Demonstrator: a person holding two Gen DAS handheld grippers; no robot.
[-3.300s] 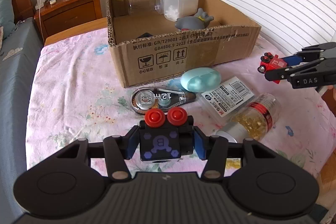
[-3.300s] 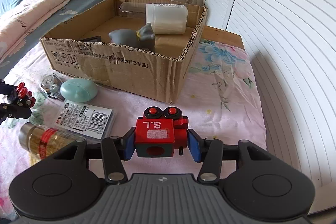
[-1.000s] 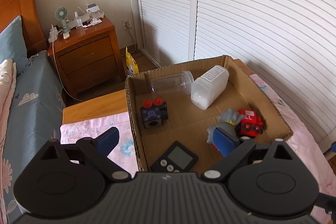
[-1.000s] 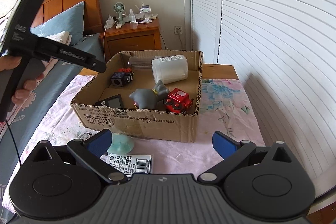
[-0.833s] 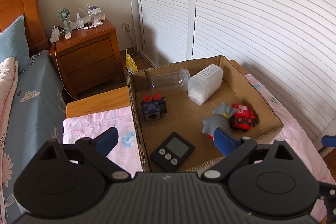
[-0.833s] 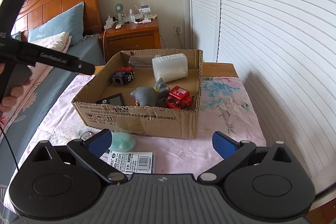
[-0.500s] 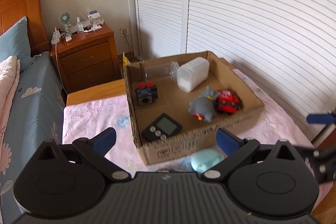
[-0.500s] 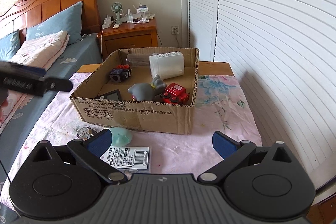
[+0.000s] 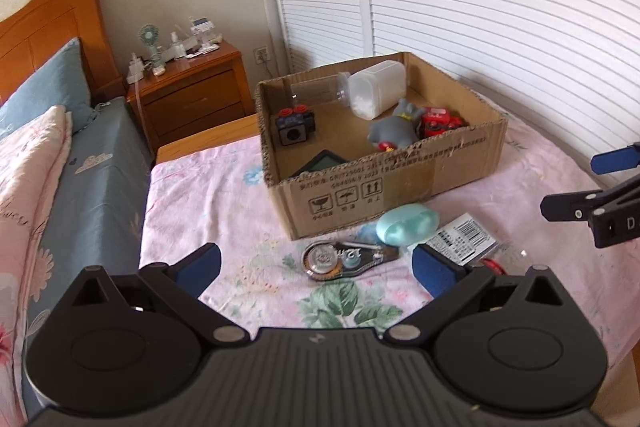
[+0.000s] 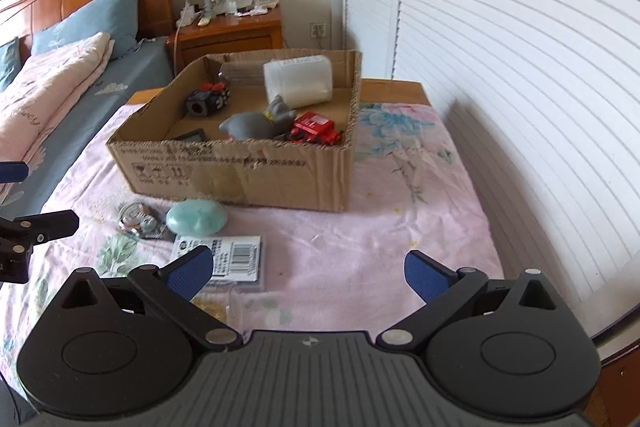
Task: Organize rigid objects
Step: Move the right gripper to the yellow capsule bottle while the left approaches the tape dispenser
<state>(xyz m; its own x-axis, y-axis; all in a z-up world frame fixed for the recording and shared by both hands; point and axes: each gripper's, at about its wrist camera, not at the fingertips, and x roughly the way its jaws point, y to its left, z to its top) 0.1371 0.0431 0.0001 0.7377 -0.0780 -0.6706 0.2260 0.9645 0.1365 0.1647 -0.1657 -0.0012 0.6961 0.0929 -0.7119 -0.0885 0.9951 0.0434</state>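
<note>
A cardboard box stands on the pink bedspread. It holds a black cube toy, a grey figure, a red toy car, a white jar and a black timer. In front of the box lie a teal oval case, a correction tape, a barcode pack and an amber jar. My left gripper is open and empty above the tape. My right gripper is open and empty beside the pack.
A wooden nightstand with a small fan stands behind the box. A bed with blue and pink bedding lies at the left. White louvred doors run along the right. The bedspread's right edge is close.
Both grippers held toys 3.3 s ago; the cube and red car now lie in the box. Both open grippers have pulled back and lowered toward the items in front of the box.
</note>
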